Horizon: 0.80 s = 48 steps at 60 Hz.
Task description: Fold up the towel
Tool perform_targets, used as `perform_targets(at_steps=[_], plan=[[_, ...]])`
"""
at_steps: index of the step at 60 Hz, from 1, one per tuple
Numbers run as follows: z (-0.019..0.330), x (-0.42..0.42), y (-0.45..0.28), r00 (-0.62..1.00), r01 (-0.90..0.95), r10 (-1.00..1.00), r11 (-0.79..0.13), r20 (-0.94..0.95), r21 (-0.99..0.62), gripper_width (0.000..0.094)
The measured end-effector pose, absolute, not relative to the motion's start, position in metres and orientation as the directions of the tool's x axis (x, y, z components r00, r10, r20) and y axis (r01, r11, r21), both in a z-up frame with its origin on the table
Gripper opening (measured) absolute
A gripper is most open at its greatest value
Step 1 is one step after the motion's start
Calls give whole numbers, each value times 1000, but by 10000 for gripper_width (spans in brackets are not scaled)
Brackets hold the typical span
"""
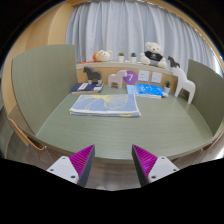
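Fig. Approach to towel, seen from gripper. Table (150, 135), green, fills the foreground; chairs stand at both sides & a white one at the far side. Shelf (120, 66) w/ plush toys sits behind, in front of curtains. Towel (106, 104) lies flat on the table's far half, well beyond the fingertips, straight ahead & slightly to the left; its long axis runs crosswise to the fingers, near edge facing them. Books lie beyond it. Gripper (113, 160) hovers over the near table edge, jaws wide apart, nothing between the pads. Judgement: next move needs a forward reach to that near edge.
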<state>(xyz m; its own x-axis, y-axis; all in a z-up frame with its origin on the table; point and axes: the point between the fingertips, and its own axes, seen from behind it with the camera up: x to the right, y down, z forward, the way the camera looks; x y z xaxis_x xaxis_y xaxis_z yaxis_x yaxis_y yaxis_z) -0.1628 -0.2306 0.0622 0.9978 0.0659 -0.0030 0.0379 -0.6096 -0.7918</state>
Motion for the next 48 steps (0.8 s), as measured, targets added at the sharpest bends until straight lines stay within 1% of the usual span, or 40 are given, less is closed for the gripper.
perform_targets(at_steps=[7, 19, 31, 37, 40, 42, 43, 47, 48], plan=[[46, -229, -182, 993, 54, 118, -623, -25, -781, 737], [34, -329, -74, 980, 91, 193, -631, -42, -771, 743], [16, -379, 40, 982, 90, 187, -639, -40, -764, 740], [2, -395, 74, 980, 102, 196, -651, -37, -752, 740], [-8, -397, 81, 981, 112, 192, -665, -24, -738, 724], [-10, -393, 84, 982, 133, 187, -665, 8, -735, 691], [-10, -391, 86, 982, 146, 186, -660, 28, -737, 645], [-12, -380, 86, 986, 153, 156, -662, 65, -734, 409], [-11, -377, 86, 988, 141, 138, -663, 65, -735, 323]])
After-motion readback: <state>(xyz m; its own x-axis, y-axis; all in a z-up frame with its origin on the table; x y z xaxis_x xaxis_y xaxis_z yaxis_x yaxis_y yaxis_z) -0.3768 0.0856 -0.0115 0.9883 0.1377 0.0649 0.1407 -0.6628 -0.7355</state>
